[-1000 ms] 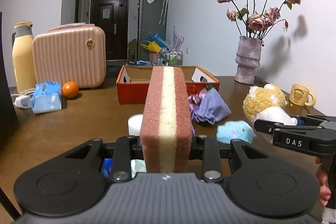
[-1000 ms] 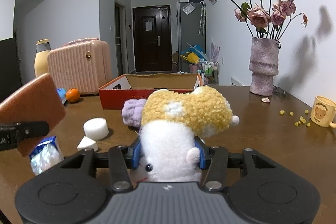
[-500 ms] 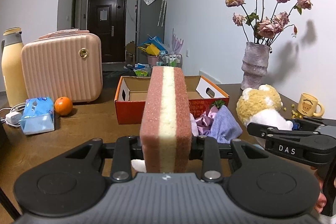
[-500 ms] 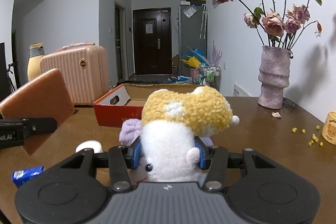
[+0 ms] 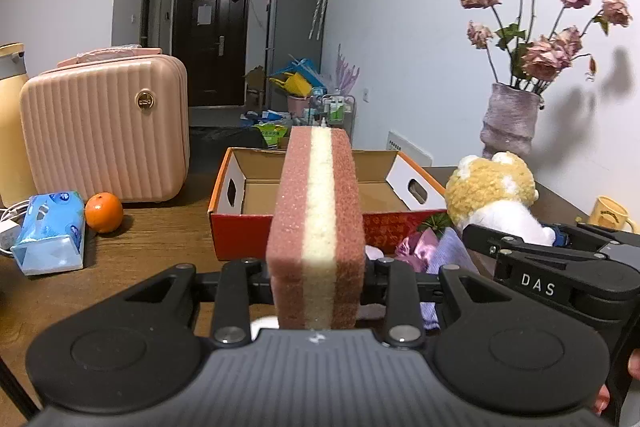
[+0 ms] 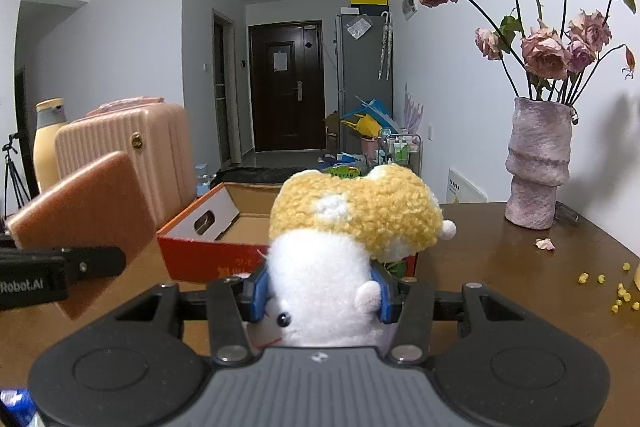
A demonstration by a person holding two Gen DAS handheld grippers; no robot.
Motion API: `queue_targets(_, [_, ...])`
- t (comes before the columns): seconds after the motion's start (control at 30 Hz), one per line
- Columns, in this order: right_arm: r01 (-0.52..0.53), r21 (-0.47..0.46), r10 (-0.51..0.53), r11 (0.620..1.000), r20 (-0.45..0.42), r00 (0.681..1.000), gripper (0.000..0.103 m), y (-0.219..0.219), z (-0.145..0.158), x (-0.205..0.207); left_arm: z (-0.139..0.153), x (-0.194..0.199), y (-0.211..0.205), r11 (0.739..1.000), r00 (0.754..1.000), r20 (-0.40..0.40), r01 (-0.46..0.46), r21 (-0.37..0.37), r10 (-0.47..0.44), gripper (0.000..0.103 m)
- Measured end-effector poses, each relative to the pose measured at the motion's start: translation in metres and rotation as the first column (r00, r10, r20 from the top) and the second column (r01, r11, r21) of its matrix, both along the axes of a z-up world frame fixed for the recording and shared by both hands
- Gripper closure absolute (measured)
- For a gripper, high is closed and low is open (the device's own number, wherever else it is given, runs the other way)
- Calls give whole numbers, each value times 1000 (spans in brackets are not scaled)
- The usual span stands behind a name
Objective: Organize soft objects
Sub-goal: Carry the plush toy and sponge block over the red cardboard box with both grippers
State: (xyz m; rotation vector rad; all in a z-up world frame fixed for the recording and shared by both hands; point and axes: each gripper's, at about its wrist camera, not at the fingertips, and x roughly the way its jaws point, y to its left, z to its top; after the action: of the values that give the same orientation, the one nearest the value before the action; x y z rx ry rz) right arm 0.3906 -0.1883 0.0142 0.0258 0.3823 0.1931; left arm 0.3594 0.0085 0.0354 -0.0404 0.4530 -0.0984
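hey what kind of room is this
Probably a lived-in home's dining or living area: a wooden table, a vase of dried roses, and a hallway leading to a fridge and dark door.

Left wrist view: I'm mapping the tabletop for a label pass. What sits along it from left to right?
Yellow bottle → tissue pack → orange → pink suitcase → sponge in the left gripper → plush toy → vase → yellow mug.
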Motion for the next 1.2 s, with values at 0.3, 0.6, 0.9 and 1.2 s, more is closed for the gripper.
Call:
queue_targets(0.3, [-5,7,5,1000,-11,1000,55,-6,5,37,8,39,-11,998,998,-17,-56,-32,55,72])
queue_targets(0.6, [-5,-7,5,1000,-14,1000,55,-6,10,70,16,76,-30,989,991,-3,-135,-65,135,72])
queue_targets(0.9, [-8,-23,7,1000,-39,999,55,-1,8,114,6,121,-30,970,975,-2,-220,-105,221,72])
queue_targets(1.2, [-6,-45,3,999,-70,998,55,1,2,151,-13,154,-19,953,960,2,-278,-119,280,72])
